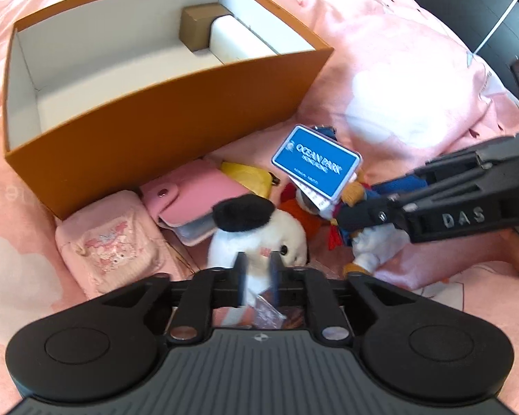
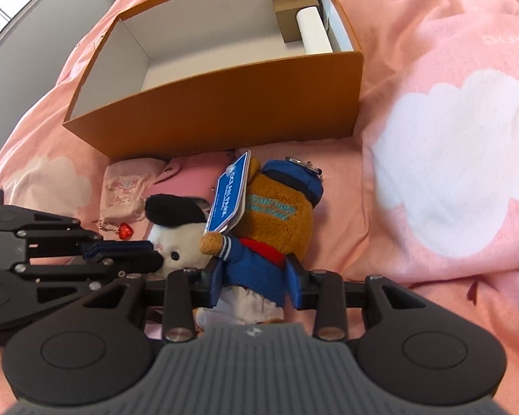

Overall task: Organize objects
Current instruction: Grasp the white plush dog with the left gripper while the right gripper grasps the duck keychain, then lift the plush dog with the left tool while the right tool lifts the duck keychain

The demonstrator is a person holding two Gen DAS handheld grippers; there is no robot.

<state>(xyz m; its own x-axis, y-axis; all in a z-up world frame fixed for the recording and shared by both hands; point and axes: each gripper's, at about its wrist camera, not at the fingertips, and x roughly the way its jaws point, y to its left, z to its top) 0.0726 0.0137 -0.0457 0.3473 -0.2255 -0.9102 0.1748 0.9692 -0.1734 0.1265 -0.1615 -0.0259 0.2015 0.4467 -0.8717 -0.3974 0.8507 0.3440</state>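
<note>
Sorting: person's two grippers work plush toys beside the orange box (image 2: 225, 103) on a pink bedspread (image 2: 432, 69).
Right gripper (image 2: 256, 278): clamped on the sailor bear (image 2: 276, 218).
Left gripper (image 1: 257, 276): part-parted astride the white plush (image 1: 259, 238), grip unclear.
Risk: the bear's blue tag (image 2: 230, 197) snagging the box rim.

Both tools angle downward: right tool (image 2: 256, 285) clamped, left tool (image 1: 258, 273) parted.

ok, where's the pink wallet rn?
Left wrist view: pink wallet lies on the bedspread against the orange box, between the pink pouch and the white plush.
</note>
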